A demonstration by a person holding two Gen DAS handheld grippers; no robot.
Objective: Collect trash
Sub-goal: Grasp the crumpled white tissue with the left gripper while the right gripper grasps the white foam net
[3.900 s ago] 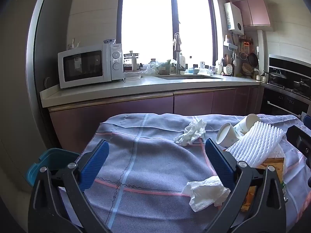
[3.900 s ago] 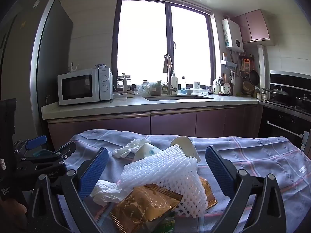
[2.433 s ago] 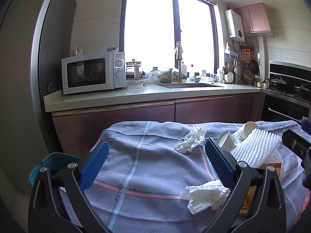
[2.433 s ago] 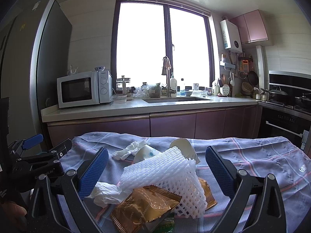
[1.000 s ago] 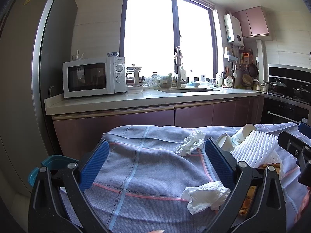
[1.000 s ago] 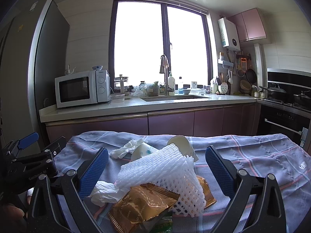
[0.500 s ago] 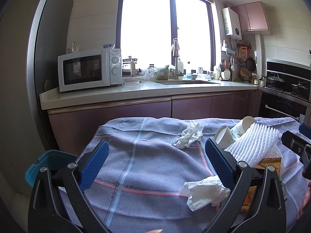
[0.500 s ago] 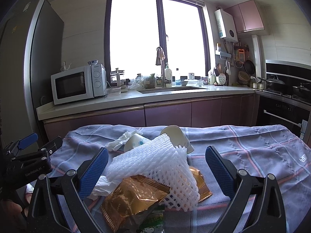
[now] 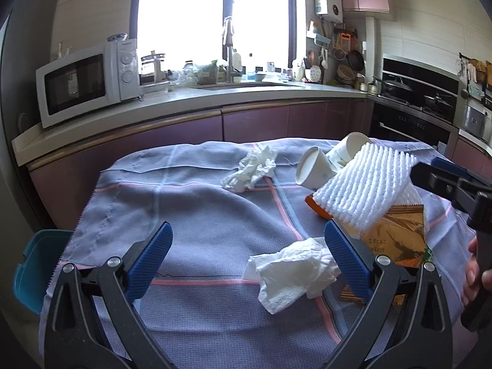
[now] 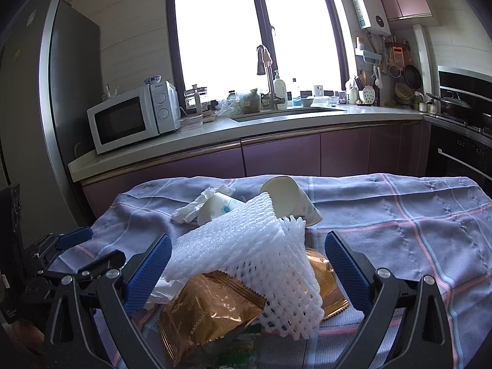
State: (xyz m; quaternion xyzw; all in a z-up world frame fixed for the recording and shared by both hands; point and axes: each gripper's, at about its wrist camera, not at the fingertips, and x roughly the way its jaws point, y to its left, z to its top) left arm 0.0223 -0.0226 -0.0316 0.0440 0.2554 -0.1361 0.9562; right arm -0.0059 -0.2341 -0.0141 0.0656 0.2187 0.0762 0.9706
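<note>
both grippers hang over a cloth [image 9: 190,215] strewn with trash, and neither holds anything. the left gripper [image 9: 247,259] has its fingers spread wide; a crumpled tissue [image 9: 293,269] lies on the cloth just inside its right finger [image 9: 346,261], touching or nearly touching the pad, with its long side running across the gap. that makes the left hand the nearer one for it: a small shift to the right and down should centre it. a bin [image 9: 35,264] shows past the cloth edge, outside the left finger. the right gripper [image 10: 244,272] is likewise wide open, and the foam net [image 10: 246,256] lies between its fingers over gold wrappers [image 10: 209,313]. two cups [image 10: 289,198] and a second tissue [image 10: 196,204] lie on their sides beyond the fingertips.
</note>
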